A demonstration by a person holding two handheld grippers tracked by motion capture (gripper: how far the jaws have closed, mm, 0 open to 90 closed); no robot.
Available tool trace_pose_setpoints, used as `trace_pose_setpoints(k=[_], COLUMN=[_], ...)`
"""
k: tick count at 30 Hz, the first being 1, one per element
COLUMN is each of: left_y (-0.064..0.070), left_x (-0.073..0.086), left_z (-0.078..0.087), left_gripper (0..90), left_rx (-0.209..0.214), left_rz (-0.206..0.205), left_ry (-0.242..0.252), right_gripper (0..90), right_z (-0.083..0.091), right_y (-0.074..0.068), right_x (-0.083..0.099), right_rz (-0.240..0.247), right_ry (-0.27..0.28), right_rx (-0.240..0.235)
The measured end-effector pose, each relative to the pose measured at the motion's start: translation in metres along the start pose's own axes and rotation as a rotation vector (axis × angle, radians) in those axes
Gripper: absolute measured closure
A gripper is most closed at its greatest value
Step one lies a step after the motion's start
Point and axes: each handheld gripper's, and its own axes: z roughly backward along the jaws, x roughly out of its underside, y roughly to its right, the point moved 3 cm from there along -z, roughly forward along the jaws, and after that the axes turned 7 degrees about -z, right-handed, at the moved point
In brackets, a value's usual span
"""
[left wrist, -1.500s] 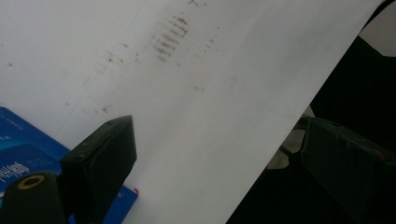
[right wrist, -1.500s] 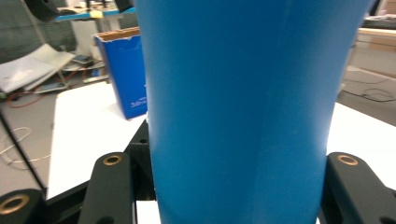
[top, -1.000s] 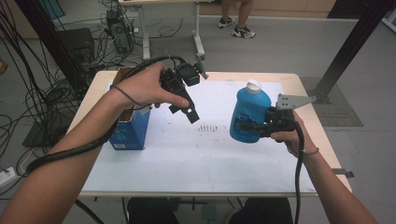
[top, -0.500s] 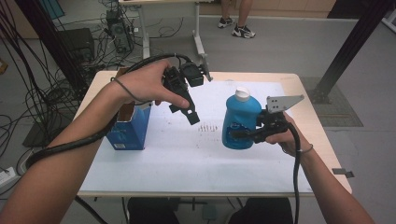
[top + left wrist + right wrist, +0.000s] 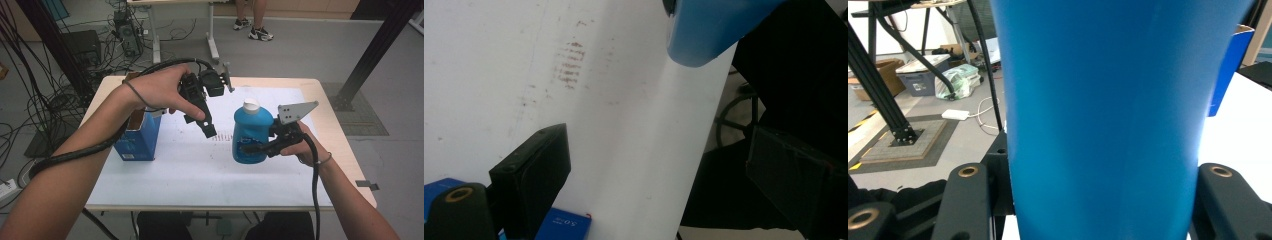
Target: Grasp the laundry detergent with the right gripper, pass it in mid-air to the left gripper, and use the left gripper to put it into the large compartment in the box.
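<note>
The right gripper [image 5: 250, 148] has its fingers clamped on the bottle [image 5: 251, 131], a smooth blue plastic one with a white cap, held upright just above the table [image 5: 165, 170]. The left gripper [image 5: 202, 120] hangs left of the bottle, fingers spread and empty. The blue box [image 5: 137, 137] stands farther left, top open.

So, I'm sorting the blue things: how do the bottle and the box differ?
The bottle is rounded with a white cap, while the box is square-edged with its top open. The bottle is clamped in the right gripper; the box stands free on the table. Both are blue and upright.
</note>
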Motion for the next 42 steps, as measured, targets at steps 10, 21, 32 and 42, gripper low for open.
trace_pose_setpoints(k=[10,21,32,42], left_y=[0.009,0.016,0.023,0.025], left_x=[-0.007,-0.015,-0.023,-0.031], left_z=[-0.001,-0.001,-0.005,-0.007], left_gripper=[11.0,10.6,10.6,10.6], left_rx=[0.021,0.014,0.024,0.03], left_rz=[-0.037,-0.077,-0.116,-0.137], left_ry=[0.018,0.018,0.006,0.003], right_gripper=[43.5,43.5,43.5,43.5], right_z=[-0.01,-0.023,-0.035,-0.04], right_y=[-0.004,-0.008,-0.01,-0.009], right_x=[-0.004,-0.006,-0.006,-0.006], right_rz=[0.024,0.039,0.041,0.039], right_ry=[-0.031,-0.056,-0.073,-0.071], right_rx=[-0.023,-0.048,-0.062,-0.066])
